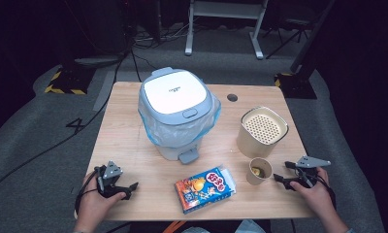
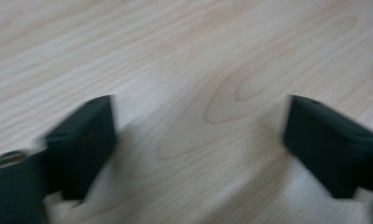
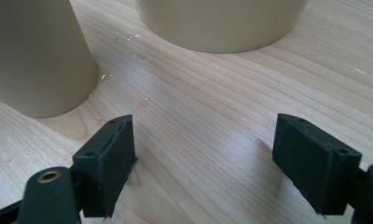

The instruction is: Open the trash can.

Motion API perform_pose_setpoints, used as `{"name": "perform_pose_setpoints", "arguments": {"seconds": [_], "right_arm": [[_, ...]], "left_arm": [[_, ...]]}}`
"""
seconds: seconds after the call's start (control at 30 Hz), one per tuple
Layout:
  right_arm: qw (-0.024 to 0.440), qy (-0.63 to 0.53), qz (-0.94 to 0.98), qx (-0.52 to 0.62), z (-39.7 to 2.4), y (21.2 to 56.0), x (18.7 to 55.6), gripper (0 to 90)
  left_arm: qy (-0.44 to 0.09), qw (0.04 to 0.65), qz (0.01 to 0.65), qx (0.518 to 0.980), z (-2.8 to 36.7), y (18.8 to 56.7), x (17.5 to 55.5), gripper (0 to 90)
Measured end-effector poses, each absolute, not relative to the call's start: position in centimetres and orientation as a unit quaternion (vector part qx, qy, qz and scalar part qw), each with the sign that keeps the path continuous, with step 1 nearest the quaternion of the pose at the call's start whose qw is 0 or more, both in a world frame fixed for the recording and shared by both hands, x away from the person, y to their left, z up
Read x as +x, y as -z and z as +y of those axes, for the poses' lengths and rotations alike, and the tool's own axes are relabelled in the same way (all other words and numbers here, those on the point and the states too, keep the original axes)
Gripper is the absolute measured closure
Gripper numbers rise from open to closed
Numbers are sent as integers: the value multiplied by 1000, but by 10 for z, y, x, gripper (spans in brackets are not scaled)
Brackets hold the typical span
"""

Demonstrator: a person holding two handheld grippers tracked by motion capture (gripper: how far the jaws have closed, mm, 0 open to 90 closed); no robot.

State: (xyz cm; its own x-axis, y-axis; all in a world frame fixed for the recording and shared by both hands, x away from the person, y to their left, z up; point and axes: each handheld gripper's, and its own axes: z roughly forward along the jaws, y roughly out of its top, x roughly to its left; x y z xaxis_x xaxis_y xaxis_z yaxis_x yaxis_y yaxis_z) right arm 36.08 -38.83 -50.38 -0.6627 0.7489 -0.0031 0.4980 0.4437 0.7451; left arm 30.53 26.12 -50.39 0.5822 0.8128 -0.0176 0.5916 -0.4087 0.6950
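the left gripper is seen blurred in its own view, jaw edges smeared. the paper cup and the beige canister are cut off by the right gripper view's top edge. the cup's contents are too small to be made out.

Pale matt wood-grain table, glossy white plastic bin lined with thin crinkled translucent blue bag, matt beige paper cup, smooth cream canister, glossy printed carton, matt black jaws
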Motion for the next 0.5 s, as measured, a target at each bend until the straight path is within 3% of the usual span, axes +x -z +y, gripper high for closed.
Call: {"name": "perform_pose_setpoints", "arguments": {"seconds": [0.07, 0.17, 0.33, 0.5], "right_arm": [[169, -372, 833, 374, -388, 504, 361, 211], [169, -372, 833, 374, -388, 504, 361, 211], [169, -372, 833, 374, -388, 504, 361, 212], [169, -372, 833, 374, -388, 504, 361, 212]], "left_arm": [[-165, 337, 432, 820, 266, 502, 304, 319], [-168, 329, 437, 820, 266, 499, 303, 410], [-156, 355, 447, 806, 266, 489, 299, 419], [-157, 361, 442, 806, 262, 476, 293, 494]]}}
